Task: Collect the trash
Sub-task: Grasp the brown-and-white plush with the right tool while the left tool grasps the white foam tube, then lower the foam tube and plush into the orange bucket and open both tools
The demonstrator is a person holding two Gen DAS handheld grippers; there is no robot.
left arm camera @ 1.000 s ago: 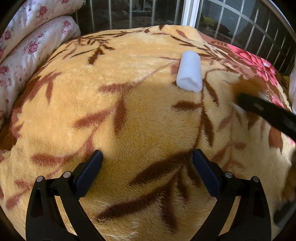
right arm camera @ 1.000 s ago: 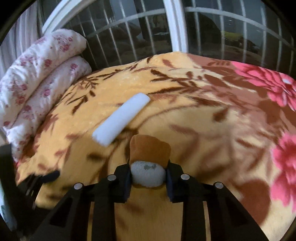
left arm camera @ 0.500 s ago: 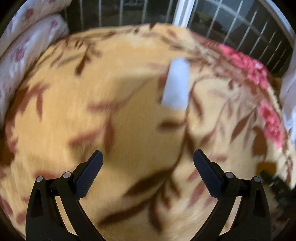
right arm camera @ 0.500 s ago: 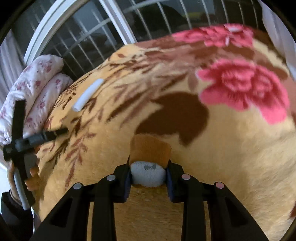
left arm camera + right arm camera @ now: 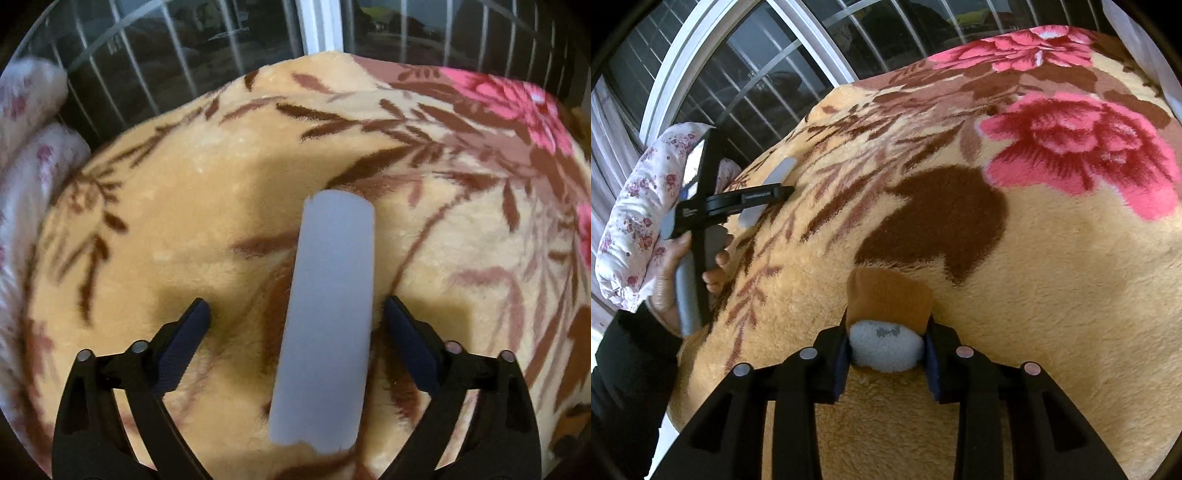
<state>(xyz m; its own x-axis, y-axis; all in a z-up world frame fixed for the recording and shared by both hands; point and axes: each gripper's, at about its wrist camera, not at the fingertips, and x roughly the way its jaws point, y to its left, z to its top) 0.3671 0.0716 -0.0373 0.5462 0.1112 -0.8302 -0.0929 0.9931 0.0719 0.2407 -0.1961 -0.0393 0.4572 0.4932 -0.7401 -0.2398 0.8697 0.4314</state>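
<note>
My left gripper (image 5: 295, 317) has its jaws apart and closing, one pad on each side of the white roll (image 5: 327, 314). The pads do not press it yet; the right pad is just beside the roll, the left pad stands more apart. The roll is a long, smooth, matte cylinder with rounded ends. It lies flat on the blanket (image 5: 184, 221), pointing away from me toward the window (image 5: 321, 26).

The blanket is thick plush, tan in colour, with brown leaf sprays and pink roses. Left of the roll, at the blanket's edge, I see a folded quilt (image 5: 26, 155), white cotton with small red flowers.

My right gripper (image 5: 886, 345) has its jaws clamped on a sock bundle (image 5: 886, 314). The bundle is soft knit: a brown outside and a pale grey fuzzy end with a darker grey mark. It is held just over the blanket, far right of the roll.

From the right view, a hand (image 5: 670, 280) holds the left gripper's grey handle. There is small print on its black arm, too small to read.
</note>
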